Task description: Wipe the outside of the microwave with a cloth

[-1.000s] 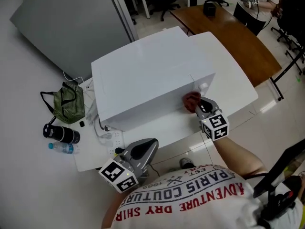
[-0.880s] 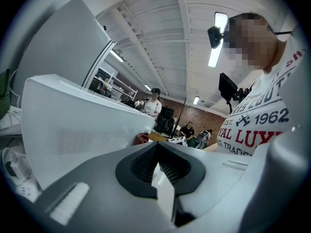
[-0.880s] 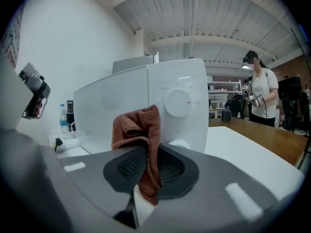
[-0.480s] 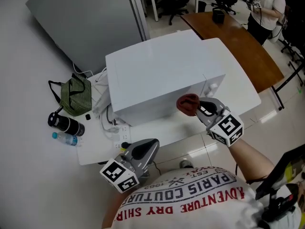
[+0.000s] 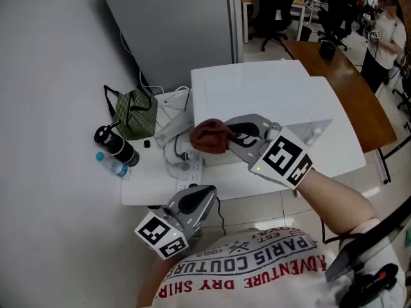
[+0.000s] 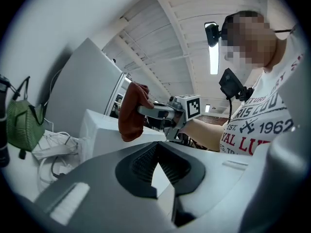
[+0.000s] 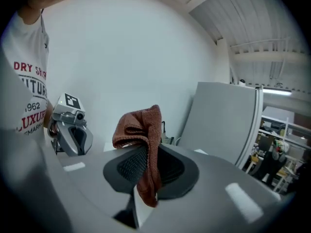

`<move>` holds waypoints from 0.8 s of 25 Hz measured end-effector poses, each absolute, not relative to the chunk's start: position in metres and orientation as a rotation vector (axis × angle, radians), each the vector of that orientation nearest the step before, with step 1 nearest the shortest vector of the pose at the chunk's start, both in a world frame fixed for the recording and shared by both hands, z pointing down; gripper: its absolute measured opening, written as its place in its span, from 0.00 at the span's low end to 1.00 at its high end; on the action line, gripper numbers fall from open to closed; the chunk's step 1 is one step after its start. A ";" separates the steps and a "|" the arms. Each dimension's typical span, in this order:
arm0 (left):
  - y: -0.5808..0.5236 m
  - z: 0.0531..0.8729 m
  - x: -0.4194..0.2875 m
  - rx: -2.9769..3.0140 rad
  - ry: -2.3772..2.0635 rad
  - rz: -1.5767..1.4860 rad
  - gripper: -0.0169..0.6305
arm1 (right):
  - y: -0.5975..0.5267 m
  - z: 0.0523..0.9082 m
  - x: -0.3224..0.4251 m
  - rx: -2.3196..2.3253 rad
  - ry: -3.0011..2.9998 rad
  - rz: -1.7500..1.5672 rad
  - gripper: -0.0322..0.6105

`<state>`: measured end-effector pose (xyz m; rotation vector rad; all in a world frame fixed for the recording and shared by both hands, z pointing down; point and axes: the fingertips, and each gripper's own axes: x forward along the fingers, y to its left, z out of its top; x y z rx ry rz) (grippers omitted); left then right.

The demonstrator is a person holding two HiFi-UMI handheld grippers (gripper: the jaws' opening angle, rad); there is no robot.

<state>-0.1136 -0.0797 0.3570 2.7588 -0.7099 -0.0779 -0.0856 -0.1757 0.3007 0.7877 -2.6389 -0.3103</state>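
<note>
A red cloth (image 5: 209,135) is clamped in the right claw (image 5: 225,137) at the centre, before the microwave (image 5: 270,95). The left claw (image 5: 196,200), lower centre, is closed on nothing.

Right gripper (image 7: 147,177) has its jaws clamped on a red-brown terry cloth (image 7: 139,129). The cloth is bunched above the pads, with one fold hanging down between them. Left gripper (image 7: 71,139) sits low at frame left, marker cube on top, well apart from the cloth. A white printed shirt (image 7: 24,89) fills the left edge. Plain white wall (image 7: 136,47) behind. Tilted grey panel (image 7: 223,123) to the right, with a lit ceiling strip (image 7: 278,92) above it.
</note>
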 end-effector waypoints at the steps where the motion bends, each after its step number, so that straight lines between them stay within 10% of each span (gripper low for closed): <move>1: -0.080 0.354 -0.123 2.757 -0.744 -0.090 0.04 | -0.179 0.297 -0.100 0.750 -2.650 -0.299 0.12; 20: -0.065 0.363 -0.173 2.663 -0.951 -0.134 0.04 | -0.300 0.350 -0.102 0.663 -2.398 0.605 0.12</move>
